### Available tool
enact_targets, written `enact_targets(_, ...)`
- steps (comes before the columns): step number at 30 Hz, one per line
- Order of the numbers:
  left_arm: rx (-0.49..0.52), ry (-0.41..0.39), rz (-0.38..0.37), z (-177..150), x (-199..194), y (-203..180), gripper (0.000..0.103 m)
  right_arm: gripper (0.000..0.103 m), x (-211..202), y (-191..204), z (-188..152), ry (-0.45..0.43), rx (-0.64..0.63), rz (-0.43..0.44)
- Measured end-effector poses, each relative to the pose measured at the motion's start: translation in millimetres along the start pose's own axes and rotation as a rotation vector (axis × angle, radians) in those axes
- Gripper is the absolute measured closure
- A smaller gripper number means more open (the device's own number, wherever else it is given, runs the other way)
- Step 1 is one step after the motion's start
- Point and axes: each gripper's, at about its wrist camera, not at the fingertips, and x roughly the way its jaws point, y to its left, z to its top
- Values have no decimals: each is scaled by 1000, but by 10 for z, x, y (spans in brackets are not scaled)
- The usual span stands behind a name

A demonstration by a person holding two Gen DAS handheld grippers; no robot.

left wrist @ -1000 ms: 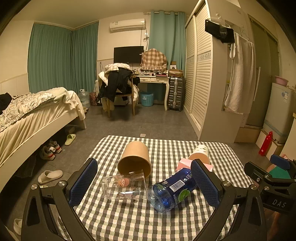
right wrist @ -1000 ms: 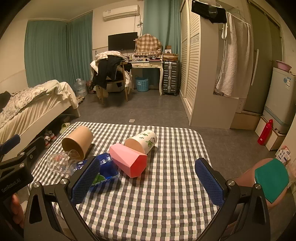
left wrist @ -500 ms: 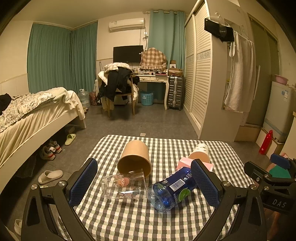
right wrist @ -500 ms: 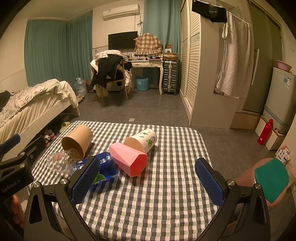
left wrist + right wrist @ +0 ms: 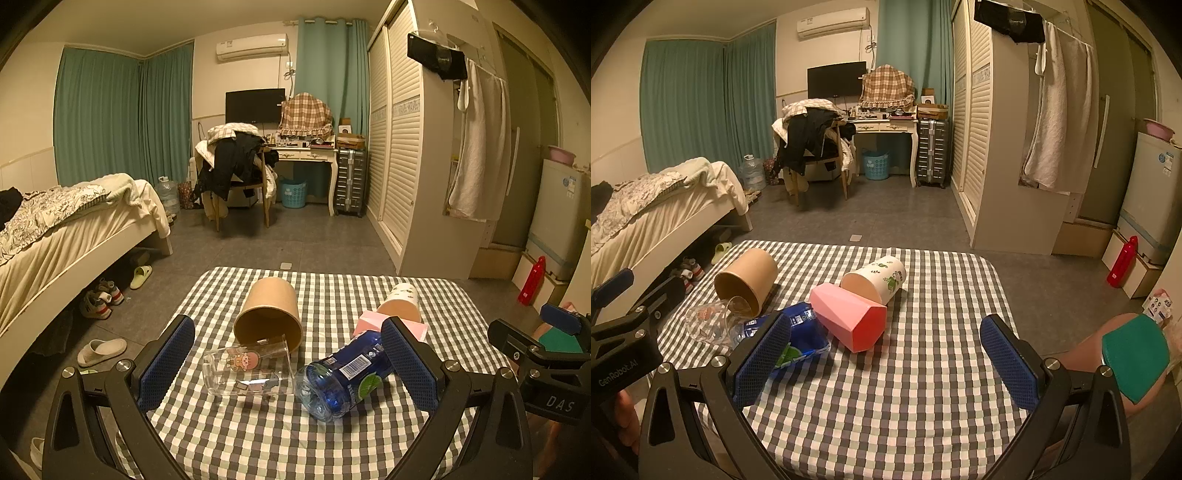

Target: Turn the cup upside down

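Several cups lie on their sides on the checked tablecloth [image 5: 332, 439] [image 5: 923, 387]. A clear cup [image 5: 247, 371] [image 5: 705, 323] with a cartoon print lies just ahead of my left gripper [image 5: 284, 365], which is open and empty. Behind it lies a brown paper cup [image 5: 269, 314] [image 5: 746, 280]. A blue bottle [image 5: 343, 373] [image 5: 798, 339] lies to its right. A pink faceted cup [image 5: 851, 321] [image 5: 369, 321] and a white leaf-print cup [image 5: 877, 278] [image 5: 400, 302] lie ahead of my right gripper [image 5: 886, 358], open and empty.
The table's far edge drops to a grey floor. A bed [image 5: 55, 236] stands to the left, shoes [image 5: 99, 299] under it. A wardrobe [image 5: 402, 147] and a red bottle [image 5: 532, 280] are at the right. A person's knee [image 5: 1089, 358] is beside the table.
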Motion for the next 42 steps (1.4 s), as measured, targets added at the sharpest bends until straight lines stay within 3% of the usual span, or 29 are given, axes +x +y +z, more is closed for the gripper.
enact_targets(9,0,9,-1,-15,18,21,0,0,68,8,21,19,-3,-3)
enact_targets(15,-5,30,16,-28,91,231,0,0,185,124,-1,67,-28,-15)
enact_targets(22,2,52,64,-87,231,495,0,0,478,431,-119,174,12,34)
enact_targets(29,-72,81,78,-58,280,849,0,0,699,861,-269,229,77,119)
enact_targets(36,-110,103,73,-85,260,1023,0,0,1016,1201,-401,240,28,30)
enact_targets(42,-117,109,67,-65,257,1020,0,0,1092,1045,-577,265,5,-40)
